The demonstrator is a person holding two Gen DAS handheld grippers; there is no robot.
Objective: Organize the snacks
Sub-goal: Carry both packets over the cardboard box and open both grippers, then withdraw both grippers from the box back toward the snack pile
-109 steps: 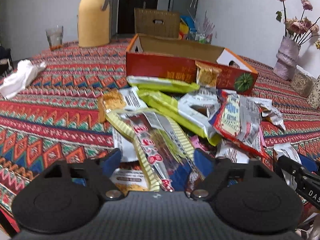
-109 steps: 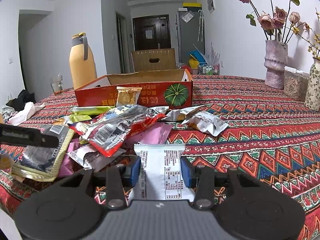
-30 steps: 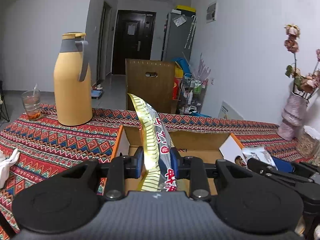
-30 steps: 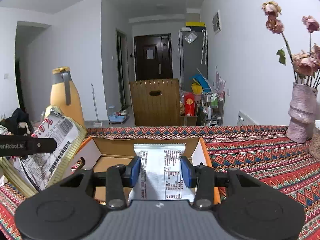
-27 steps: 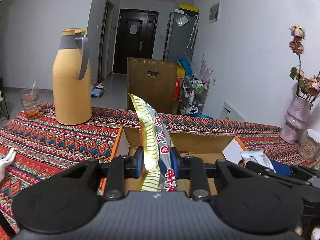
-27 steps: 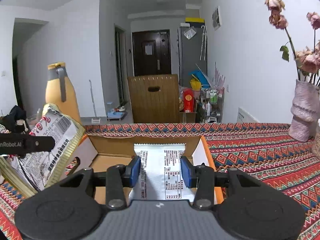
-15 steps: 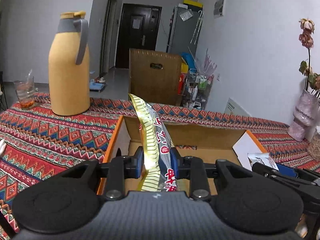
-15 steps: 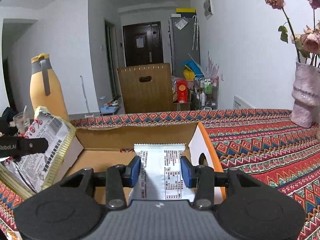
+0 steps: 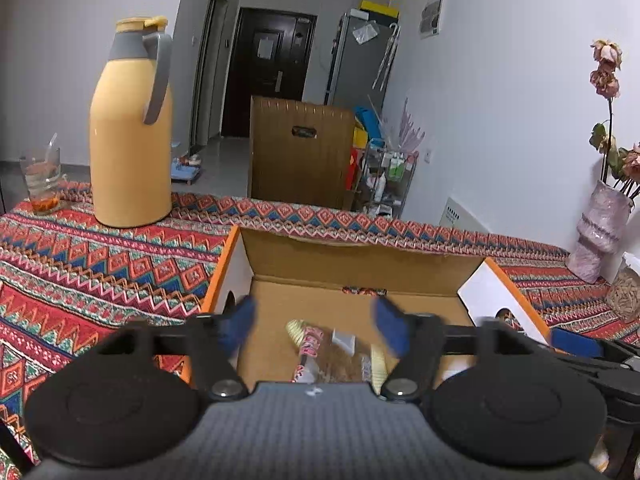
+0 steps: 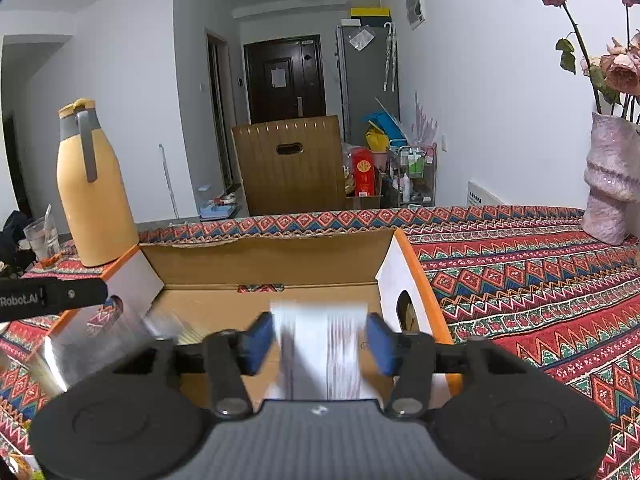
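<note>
Snack packets [image 9: 306, 346] [image 10: 324, 350] loose between parted pads — both claws [image 9: 312, 326] [image 10: 318, 338] opening over box [image 9: 352, 264].

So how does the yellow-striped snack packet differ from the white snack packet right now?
The yellow-striped snack packet lies low inside the cardboard box, clear of the left gripper, whose jaws are opening. The white snack packet is a motion-blurred streak between the right gripper's opening jaws, pads off it. The white one looks wider and plainer. Both are over or in the same box.
</note>
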